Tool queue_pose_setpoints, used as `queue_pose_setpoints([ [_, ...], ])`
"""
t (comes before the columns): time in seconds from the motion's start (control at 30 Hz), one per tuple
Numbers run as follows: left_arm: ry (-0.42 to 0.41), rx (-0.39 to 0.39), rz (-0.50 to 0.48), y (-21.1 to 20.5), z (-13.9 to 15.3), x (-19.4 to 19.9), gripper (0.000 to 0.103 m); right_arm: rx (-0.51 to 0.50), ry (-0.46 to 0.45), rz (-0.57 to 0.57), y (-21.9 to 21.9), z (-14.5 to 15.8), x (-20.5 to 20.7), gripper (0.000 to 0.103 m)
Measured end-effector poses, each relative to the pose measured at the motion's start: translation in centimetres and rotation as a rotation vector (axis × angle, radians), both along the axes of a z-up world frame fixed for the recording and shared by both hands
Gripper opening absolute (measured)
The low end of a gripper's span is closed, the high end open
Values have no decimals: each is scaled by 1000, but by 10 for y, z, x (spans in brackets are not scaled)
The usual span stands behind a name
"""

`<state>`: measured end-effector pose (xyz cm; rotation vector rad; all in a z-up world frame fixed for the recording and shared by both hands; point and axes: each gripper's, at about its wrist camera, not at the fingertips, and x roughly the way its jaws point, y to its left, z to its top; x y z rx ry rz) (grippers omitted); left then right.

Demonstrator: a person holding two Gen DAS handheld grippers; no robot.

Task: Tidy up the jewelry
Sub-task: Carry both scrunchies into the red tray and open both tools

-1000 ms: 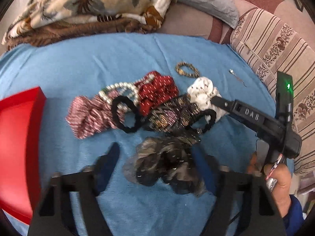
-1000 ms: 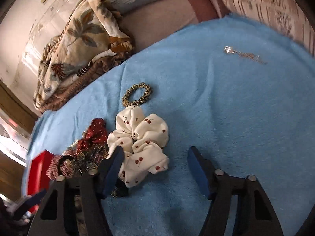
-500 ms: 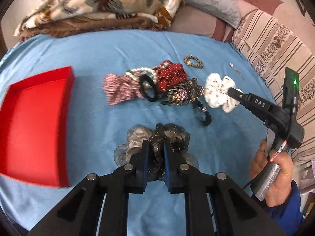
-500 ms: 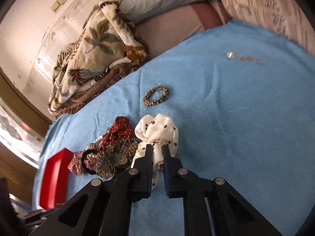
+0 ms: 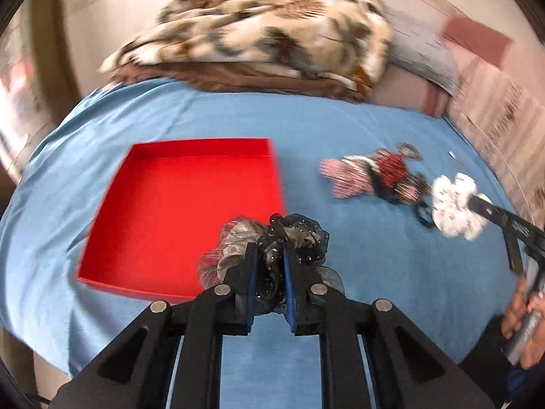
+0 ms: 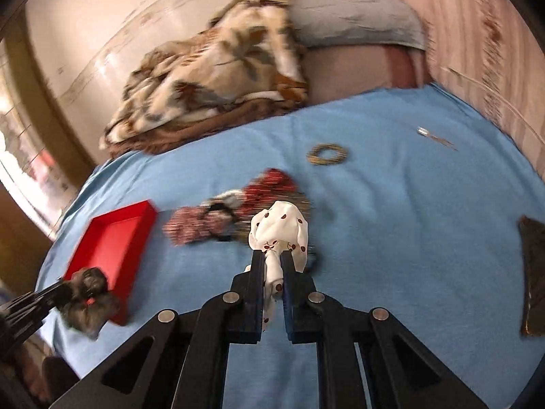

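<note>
My left gripper (image 5: 269, 252) is shut on a grey-and-black sheer scrunchie (image 5: 272, 238) and holds it lifted at the near right edge of the red tray (image 5: 177, 204). My right gripper (image 6: 272, 259) is shut on a white scrunchie with red cherries (image 6: 279, 228) and holds it lifted above the blue cloth. A pile of scrunchies (image 5: 371, 177) lies right of the tray; in the right wrist view the pile (image 6: 231, 211) sits behind the white scrunchie. A beaded bracelet (image 6: 327, 154) and a thin metal pin (image 6: 436, 138) lie further back.
A blue cloth (image 5: 340, 129) covers the bed. A folded floral blanket (image 5: 265, 44) and a grey pillow (image 6: 354, 13) lie at the back. A striped cushion (image 5: 504, 116) stands at the right. A dark flat object (image 6: 533, 272) lies at the right edge.
Both grippers closed on their scrunchies and lifted them. The left one carried the grey-and-black scrunchie left to the red tray's edge. The right one raised the white scrunchie off the cloth.
</note>
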<state>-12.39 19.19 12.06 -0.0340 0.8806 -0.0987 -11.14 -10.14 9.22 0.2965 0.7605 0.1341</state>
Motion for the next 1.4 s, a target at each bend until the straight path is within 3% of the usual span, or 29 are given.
queue_pose_setpoints([
  [0.4, 22, -156, 255, 134, -12, 66, 14, 28, 57, 291, 161, 18, 62, 11],
  [0.67, 11, -157, 281, 157, -26, 131, 14, -68, 50, 364, 241, 18, 126, 11],
  [0.87, 26, -116, 324, 172, -41, 164, 14, -151, 90, 378, 275, -8, 163, 11],
  [1.07, 28, -101, 351, 182, -48, 172, 19, -194, 113, 359, 279, -28, 174, 13],
  [1.2, 27, -110, 352, 182, -50, 168, 29, -224, 115, 345, 280, -33, 175, 13],
  [1.23, 24, -112, 344, 180, -48, 166, 32, -236, 107, 342, 280, -32, 175, 16],
  [1.3, 15, -116, 336, 178, -44, 162, 36, -249, 85, 338, 280, -27, 172, 38],
  [1.4, -15, -129, 343, 177, -31, 150, 42, -273, 36, 332, 281, -16, 165, 59],
])
